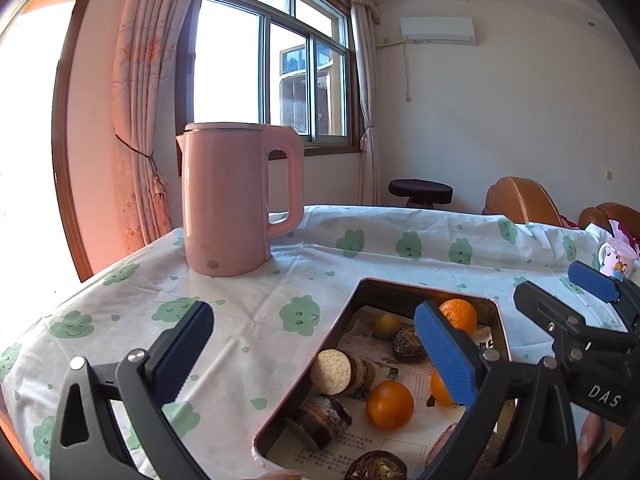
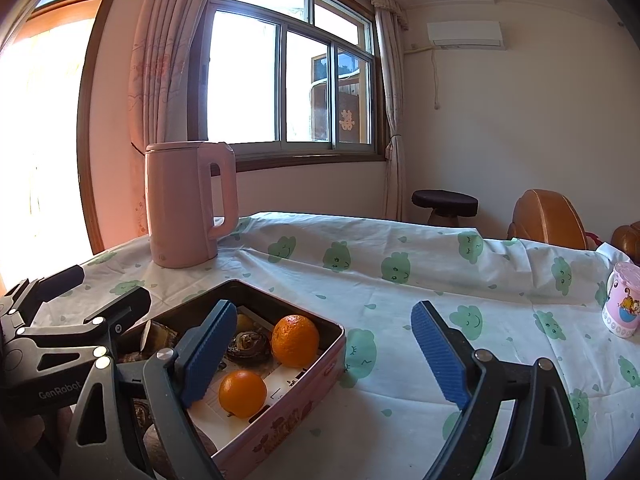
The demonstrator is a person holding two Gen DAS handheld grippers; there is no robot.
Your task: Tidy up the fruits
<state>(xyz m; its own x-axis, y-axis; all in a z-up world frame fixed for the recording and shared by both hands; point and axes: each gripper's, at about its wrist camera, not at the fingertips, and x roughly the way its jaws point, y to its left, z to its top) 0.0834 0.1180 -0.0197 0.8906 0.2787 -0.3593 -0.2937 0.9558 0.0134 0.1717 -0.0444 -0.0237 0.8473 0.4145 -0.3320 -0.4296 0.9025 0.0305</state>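
Oranges [image 2: 295, 339] in tin [image 2: 280, 432] on cloud-print tablecloth [image 2: 400, 360]

A smooth matt pink plastic kettle [image 1: 234, 200] stands on a creased white cloth tablecloth [image 2: 400, 300]. Printed paper lines the glossy tin [image 2: 280, 436]. Dimpled-skinned oranges [image 2: 295, 340] shine. Ribbed blue pads [image 2: 438, 354] face the black fingers.
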